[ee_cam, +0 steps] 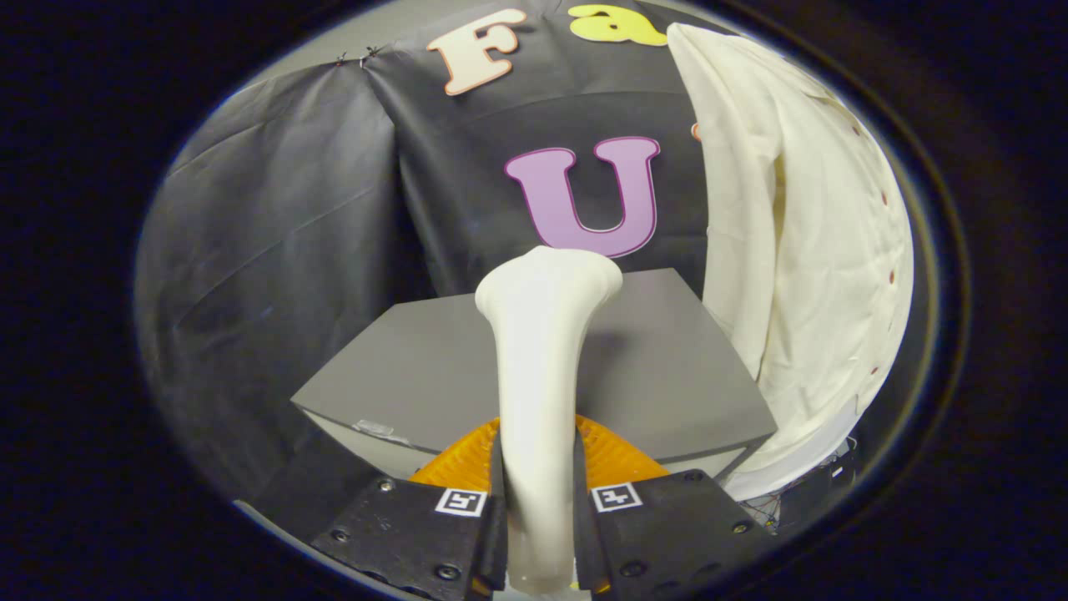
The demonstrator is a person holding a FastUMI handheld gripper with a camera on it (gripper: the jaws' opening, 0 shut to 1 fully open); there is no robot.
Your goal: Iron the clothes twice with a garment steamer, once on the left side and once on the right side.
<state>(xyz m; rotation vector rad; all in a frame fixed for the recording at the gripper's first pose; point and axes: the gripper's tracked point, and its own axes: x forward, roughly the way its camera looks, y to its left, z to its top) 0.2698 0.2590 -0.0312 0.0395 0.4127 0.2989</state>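
- The gripper (538,501) clenched the garment steamer (542,376) at lower centre, both fingers pressing its handle.
- Its long axis ran upward, head pointing away over the grey table (400,367).
- The cream garment (801,250) hung at right.

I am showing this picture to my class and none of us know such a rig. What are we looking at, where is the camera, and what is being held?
The camera rides on hand-held tongs and looks forward along their two fingers, seen at the bottom. A person carries this tool; there is no robot arm. Both fingers press on the handle of a pale garment steamer, whose wider head points away from the camera. Beyond it stands a grey table. A cream shirt hangs beside the table, off to the steamer's side, apart from its head. Black cloth forms the booth's wall.
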